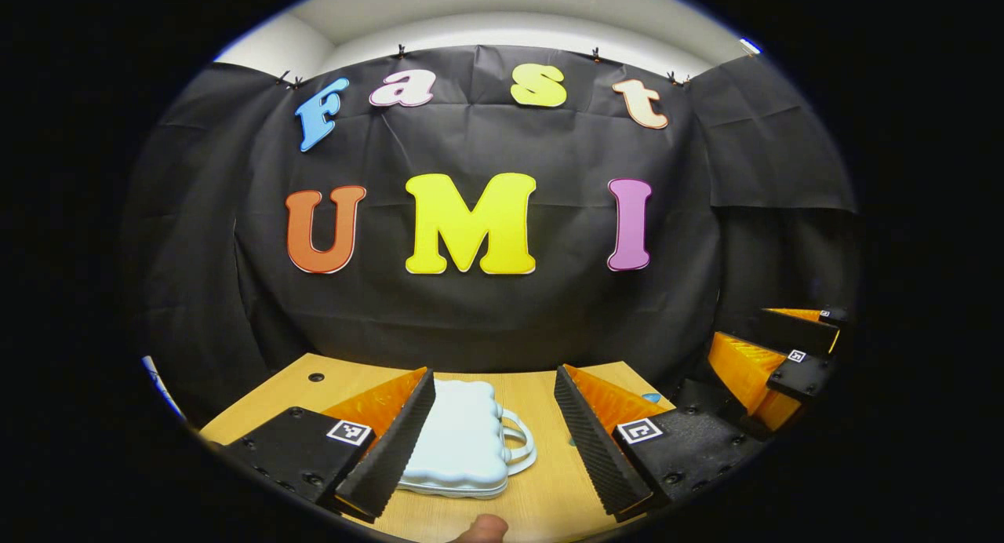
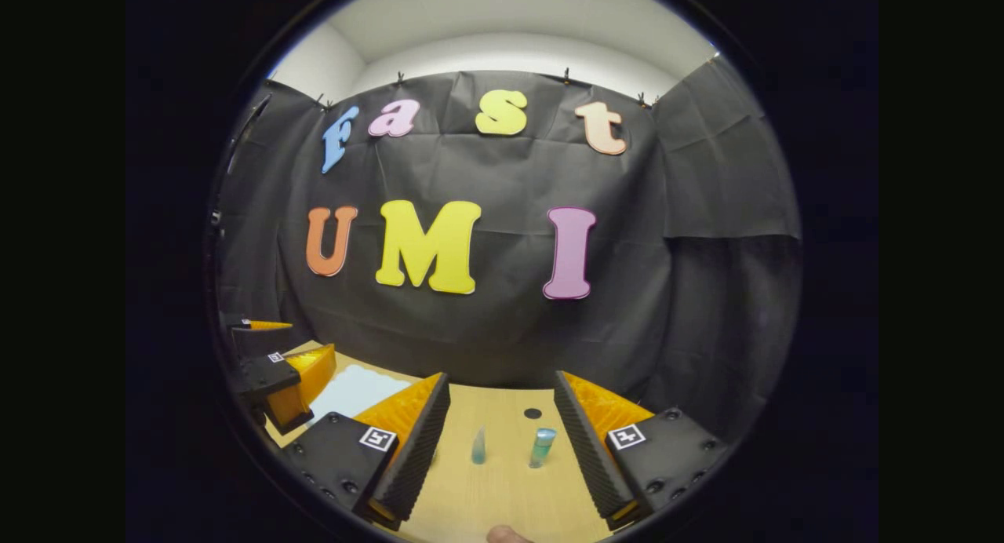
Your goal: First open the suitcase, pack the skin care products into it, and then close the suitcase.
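Lying flat, closed suitcase (image 1: 459, 441), handle rightward; two bottles (image 2: 542, 447) upright; both grippers' jaws wide apart, empty.

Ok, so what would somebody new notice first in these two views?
Probably the pale blue suitcase, lying closed on the wooden table between the open left gripper fingers. Next, two small skin care bottles standing upright on the table between the open right gripper fingers.

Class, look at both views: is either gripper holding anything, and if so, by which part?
Nothing is held. The left gripper is open above the closed pale blue suitcase; the right gripper is open, above the wooden table.
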